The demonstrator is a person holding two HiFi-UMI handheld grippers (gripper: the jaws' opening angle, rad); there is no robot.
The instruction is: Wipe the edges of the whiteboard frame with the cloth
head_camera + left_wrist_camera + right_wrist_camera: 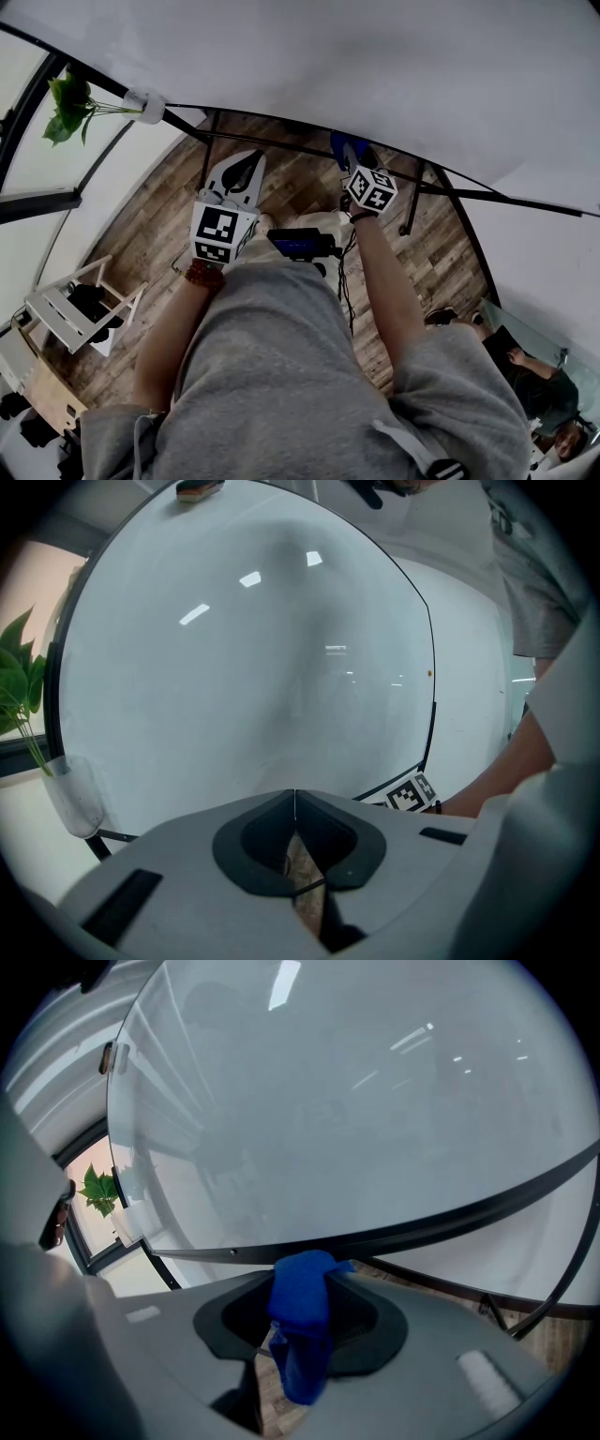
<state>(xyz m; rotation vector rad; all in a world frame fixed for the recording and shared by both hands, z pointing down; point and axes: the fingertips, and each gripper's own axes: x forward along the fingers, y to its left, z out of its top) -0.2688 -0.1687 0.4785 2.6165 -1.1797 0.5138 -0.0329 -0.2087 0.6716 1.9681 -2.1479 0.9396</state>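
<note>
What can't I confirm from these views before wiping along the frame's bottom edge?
1. Contact: in the right gripper view, the cloth held in the right gripper reaches the frame in the picture. Touching or just short cannot be told.
2. Head view: the upper part of the whiteboard is cut off by the picture's top edge.
3. Dirt on the frame: too small and dark in every view.

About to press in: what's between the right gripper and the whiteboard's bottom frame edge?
Only the blue cloth pinched in the right gripper, its bunched top reaching toward the frame; the right gripper view shows it.
</note>
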